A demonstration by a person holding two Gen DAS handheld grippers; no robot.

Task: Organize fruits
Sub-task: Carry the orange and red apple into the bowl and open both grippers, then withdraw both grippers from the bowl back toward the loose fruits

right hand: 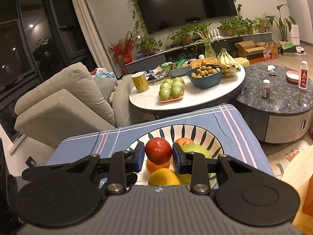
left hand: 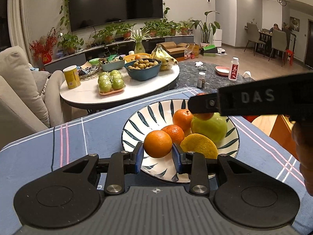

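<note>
The orange [left hand: 157, 144] is sitting clamped between the blue pads of the left gripper [left hand: 157, 150], held just above the near part of the patterned bowl [left hand: 137, 121], so nothing lies ahead of this claw to reach for; the fruit is already in it. Beyond it in the bowl are lying two mandarins [left hand: 182, 117], a green apple [left hand: 210, 130] toward the bowl's right side, and a yellow citrus piece [left hand: 199, 145] at the near right rim.

The red apple [right hand: 158, 150] is being gripped the same way by the right gripper [right hand: 158, 153], its jaws closed snugly on the fruit's sides, hanging over the middle of the bowl [right hand: 207, 135] and the fruit in it. In the left wrist view this gripper is crossing in from the right, above the bowl's far right rim.

The bowl is resting on the blue striped cloth [left hand: 93, 133], near its far edge. Both claws are over the bowl, so the coming move probably turns on whether the loads are going down into it or away from it, which the pictures do not settle.
</note>
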